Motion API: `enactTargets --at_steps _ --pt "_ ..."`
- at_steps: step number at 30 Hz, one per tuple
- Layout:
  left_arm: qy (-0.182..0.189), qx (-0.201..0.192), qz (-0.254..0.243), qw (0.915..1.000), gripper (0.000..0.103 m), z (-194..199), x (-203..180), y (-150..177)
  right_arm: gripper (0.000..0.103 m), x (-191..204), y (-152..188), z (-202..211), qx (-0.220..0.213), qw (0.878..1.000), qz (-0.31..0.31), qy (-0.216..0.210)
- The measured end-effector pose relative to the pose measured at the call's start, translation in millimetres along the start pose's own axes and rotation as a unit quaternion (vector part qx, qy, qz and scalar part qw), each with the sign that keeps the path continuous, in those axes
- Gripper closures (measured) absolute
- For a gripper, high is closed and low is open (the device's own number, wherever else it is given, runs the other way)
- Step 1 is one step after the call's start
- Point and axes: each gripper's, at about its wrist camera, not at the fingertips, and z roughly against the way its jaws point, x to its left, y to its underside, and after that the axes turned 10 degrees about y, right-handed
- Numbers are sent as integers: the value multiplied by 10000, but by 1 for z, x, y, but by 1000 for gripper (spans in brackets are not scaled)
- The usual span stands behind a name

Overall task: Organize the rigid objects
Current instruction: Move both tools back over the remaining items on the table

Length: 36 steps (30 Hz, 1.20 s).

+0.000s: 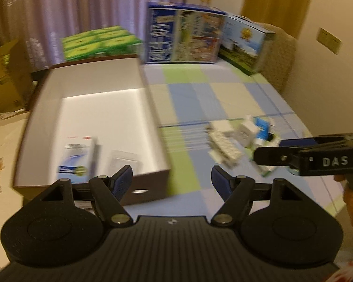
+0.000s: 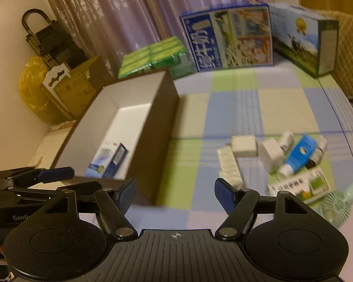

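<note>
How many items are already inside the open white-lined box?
2. A blue-and-white carton leans near the front-left of the box, and a clear flat pack lies just right of it. The near wall may hide more.

My left gripper (image 1: pixel 171 181) and right gripper (image 2: pixel 175 192) both gape, nothing between the fingers. Open checkered cloth (image 2: pixel 233 108) lies ahead of me. The brown box (image 2: pixel 153 127) walls off the left side, its top open. The pile of small packages (image 2: pixel 277 157) crowds the right; big cartons (image 2: pixel 228 37) block the far edge.

Pale curtains (image 1: pixel 82 11) behind checked tablecloth (image 1: pixel 200 89)
</note>
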Motion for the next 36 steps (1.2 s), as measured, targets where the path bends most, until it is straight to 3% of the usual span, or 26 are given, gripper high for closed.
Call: enactTargets --at_steps 9,17,26,36 --pt "314 273 -203 9989 32 -37 -60 0 33 -61 11 23 62 9997 -208 108" --pt "351 501 -242 9978 32 -67 -91 4 33 -116 24 31 250 9969 -594 455" --pt "118 732 -187 9971 32 -101 -100 7 34 -180 41 17 561 9859 -1104 1126" --pt "-96 903 -83 9958 32 -131 -97 7 34 -205 44 -20 797 9792 -1075 1526"
